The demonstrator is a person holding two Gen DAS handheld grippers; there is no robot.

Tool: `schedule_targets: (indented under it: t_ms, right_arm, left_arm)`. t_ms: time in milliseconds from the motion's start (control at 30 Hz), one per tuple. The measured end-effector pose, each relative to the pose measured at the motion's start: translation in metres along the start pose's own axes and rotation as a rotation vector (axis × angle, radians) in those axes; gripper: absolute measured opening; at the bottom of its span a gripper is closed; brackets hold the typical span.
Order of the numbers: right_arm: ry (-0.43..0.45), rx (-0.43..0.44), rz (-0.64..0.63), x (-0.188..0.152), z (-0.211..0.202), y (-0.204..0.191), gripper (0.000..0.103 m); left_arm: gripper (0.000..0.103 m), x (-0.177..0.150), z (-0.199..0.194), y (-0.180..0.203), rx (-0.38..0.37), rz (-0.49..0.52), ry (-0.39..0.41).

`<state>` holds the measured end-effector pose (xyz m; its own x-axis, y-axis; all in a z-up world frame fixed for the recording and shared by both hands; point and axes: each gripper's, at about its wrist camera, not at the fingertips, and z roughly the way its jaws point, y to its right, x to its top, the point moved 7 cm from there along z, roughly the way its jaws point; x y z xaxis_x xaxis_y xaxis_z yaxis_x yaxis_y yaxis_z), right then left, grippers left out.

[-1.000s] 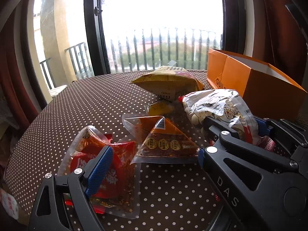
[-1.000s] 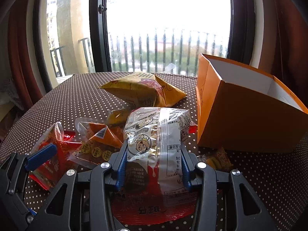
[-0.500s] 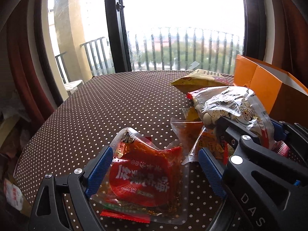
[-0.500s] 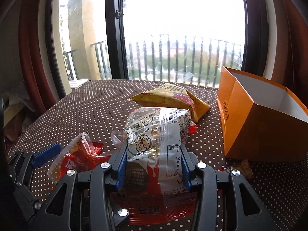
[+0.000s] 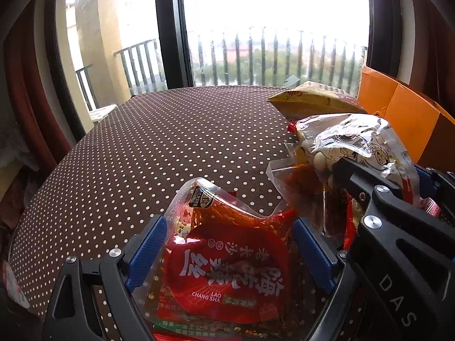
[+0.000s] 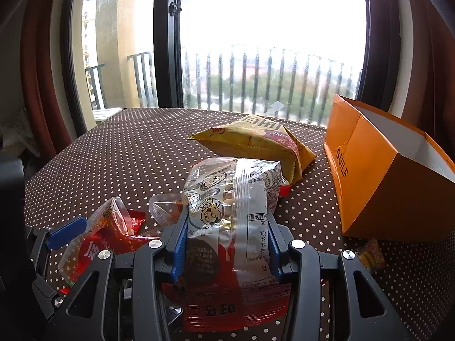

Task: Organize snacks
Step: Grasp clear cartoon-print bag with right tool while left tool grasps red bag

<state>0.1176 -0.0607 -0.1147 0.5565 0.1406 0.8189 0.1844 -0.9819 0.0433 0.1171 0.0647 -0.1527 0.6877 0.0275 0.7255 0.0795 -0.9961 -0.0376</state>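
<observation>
**Left gripper slides over the red packet**

The left gripper (image 5: 227, 244) has swung left: its wide jaws now straddle the red spicy-snack packet (image 5: 224, 272), unpinched. The right gripper (image 6: 226, 244) clamps the cartoon-printed bag (image 6: 227, 199). Open dotted tablecloth (image 5: 159, 142) lies left; the orange box (image 6: 378, 176) stands right, interior hidden.

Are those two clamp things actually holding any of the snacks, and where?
The right tool grips the cartoon-printed snack bag across its middle. The left tool straddles the red packet with jaws open, holding nothing.
</observation>
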Motion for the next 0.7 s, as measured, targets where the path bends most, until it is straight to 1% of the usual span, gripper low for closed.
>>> schedule_targets:
  t_ms: [33, 133, 233, 267, 300, 333, 367, 500, 700]
  right_arm:
    - [0.0, -0.005, -0.003, 0.0, 0.001, 0.0, 0.049]
    - [0.003, -0.017, -0.013, 0.0, 0.0, -0.001, 0.049]
    - [-0.002, -0.023, -0.018, -0.001, 0.0, -0.001, 0.049]
    - [-0.004, -0.023, -0.016, -0.002, 0.0, 0.0, 0.049]
    - [-0.003, -0.022, -0.016, -0.003, -0.001, 0.0, 0.049]
    - [-0.006, -0.016, -0.004, -0.003, -0.001, 0.001, 0.049]
    - [-0.011, -0.012, 0.005, -0.003, -0.001, 0.001, 0.049]
    - [-0.018, -0.013, 0.017, -0.005, -0.002, 0.004, 0.049]
    - [-0.023, 0.006, 0.032, -0.008, -0.004, 0.004, 0.049]
  left_arm:
    - [0.091, 0.0, 0.001, 0.001, -0.004, 0.002, -0.005]
    - [0.084, -0.001, 0.003, 0.003, -0.035, 0.004, -0.013]
    - [0.079, -0.002, 0.002, 0.006, -0.049, 0.011, -0.017]
    - [0.067, -0.001, 0.001, 0.007, -0.072, 0.012, -0.015]
    - [0.064, -0.001, -0.002, 0.01, -0.081, 0.015, -0.016]
    - [0.058, -0.001, -0.003, 0.011, -0.087, 0.012, -0.013]
    - [0.055, -0.001, -0.004, 0.013, -0.087, 0.019, -0.011]
    - [0.049, -0.001, -0.005, 0.012, -0.089, 0.031, -0.002]
    - [0.038, -0.002, -0.011, 0.013, -0.118, 0.023, 0.004]
